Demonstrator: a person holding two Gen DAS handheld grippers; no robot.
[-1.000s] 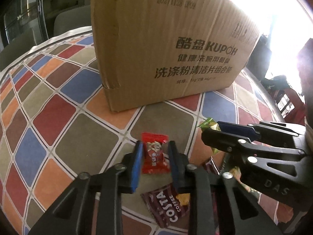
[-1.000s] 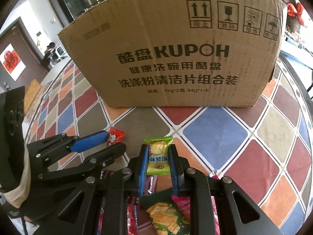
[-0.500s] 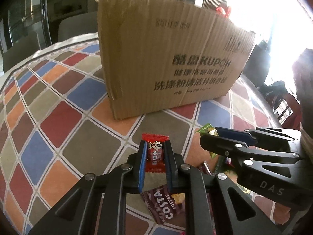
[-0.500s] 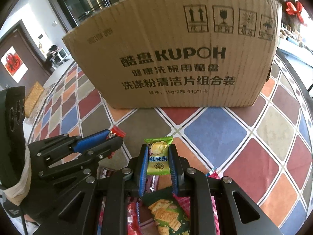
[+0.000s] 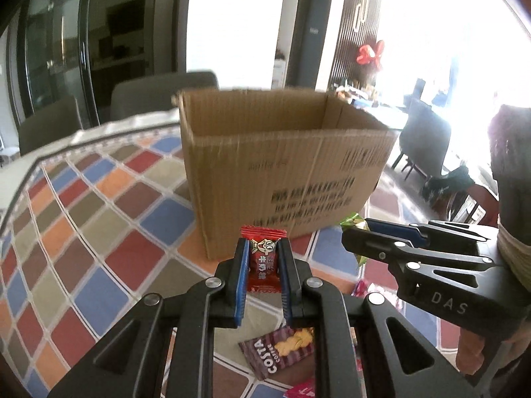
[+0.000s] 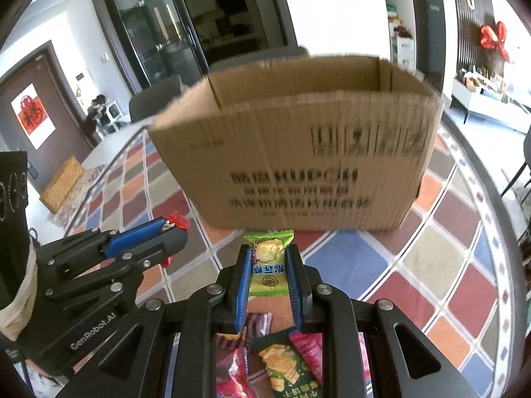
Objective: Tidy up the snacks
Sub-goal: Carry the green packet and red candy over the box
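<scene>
Snacks are in both of your grippers. Your left gripper [image 5: 263,267] pinches one red candy [image 5: 263,262] between its blue pads; the wrapper has a cartoon face and Chinese writing that I cannot read. Your right gripper [image 6: 268,273] pinches one green candy [image 6: 268,270], also with Chinese characters, and it carries the letters "DAS" on its side. The left gripper carries the words "GenRobot.AI". Both candies are in the air, in front of one open cardboard box [image 6: 298,152]. The print on the box is blurred; only "KUPOH" can be guessed.

Under the grippers, a few more packets lie on the table: one brown packet [image 5: 282,348] marked "COSTA COFFEE", one green cracker packet [image 6: 285,364], and some pink ones that are partly hidden.

The tablecloth [image 5: 83,232] has a pattern of diamonds in red, blue, orange, brown and olive. Behind the table you see grey chairs [image 5: 159,93], dark glass doors and one red bow [image 6: 494,41] on a dark wall.
</scene>
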